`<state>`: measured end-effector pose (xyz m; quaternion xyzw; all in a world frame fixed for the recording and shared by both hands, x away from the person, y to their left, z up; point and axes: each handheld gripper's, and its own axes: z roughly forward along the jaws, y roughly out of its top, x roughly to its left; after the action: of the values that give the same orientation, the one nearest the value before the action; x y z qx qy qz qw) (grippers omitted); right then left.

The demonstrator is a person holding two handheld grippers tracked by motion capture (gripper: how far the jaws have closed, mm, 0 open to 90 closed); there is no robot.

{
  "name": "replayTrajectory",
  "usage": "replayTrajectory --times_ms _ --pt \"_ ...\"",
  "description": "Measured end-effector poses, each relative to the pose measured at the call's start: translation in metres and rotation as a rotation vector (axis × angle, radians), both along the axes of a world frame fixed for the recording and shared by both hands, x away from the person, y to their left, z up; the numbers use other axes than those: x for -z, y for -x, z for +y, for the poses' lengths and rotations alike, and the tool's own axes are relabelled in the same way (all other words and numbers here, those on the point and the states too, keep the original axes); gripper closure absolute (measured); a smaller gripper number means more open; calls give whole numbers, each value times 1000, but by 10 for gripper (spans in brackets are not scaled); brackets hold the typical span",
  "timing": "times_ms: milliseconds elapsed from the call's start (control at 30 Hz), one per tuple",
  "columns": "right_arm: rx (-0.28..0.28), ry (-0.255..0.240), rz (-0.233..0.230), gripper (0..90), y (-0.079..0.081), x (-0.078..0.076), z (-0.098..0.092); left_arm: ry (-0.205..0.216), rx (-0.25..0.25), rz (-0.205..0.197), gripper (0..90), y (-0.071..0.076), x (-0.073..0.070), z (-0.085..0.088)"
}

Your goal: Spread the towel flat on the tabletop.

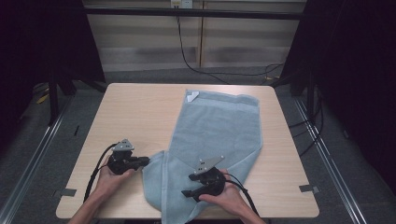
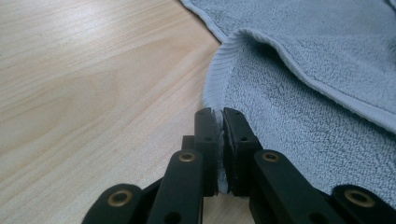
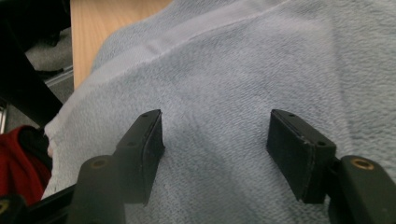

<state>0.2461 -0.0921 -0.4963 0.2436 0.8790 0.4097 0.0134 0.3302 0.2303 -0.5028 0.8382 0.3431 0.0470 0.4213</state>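
One light wooden desk (image 1: 135,112) carries one pale blue towel (image 1: 219,126), spread from the far edge toward me, its near end hanging over the front. My left tool (image 1: 145,161) sits at the towel's left edge, jaws pinched tight on the hem (image 2: 219,135). My right tool (image 1: 187,184) hovers over the towel's near part, jaws spread wide, holding nothing.

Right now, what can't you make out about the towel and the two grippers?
- Towel: its near end runs off the table edge and the bottom of the high view.
- White tag: too small to read.
- Right gripper: open over the towel; contact unclear.
- Left gripper: hides the pinched edge.
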Motion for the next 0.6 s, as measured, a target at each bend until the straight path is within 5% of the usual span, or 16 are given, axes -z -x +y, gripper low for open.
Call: replayTrajectory --times_ms 67,100,133,167,267,433,600 --pt "0 17 -22 371 3 1 2 17 -12 -1 856 0 -1 2" --pt "-6 63 -78 476 6 1 4 42 -22 0 857 -1 -3 4" --pt "0 66 -85 569 6 0 4 62 -30 -2 858 -1 -5 6" --pt "0 66 -85 569 6 0 4 74 -36 -9 858 -1 -7 8" --pt "36 15 -82 821 4 -2 -4 112 -46 -29 859 0 -15 13" --pt "62 -40 -72 879 1 -14 -17 191 -66 -63 860 6 -27 22" --pt "134 -171 -79 883 3 -45 -54 269 -50 -85 860 18 -43 27"
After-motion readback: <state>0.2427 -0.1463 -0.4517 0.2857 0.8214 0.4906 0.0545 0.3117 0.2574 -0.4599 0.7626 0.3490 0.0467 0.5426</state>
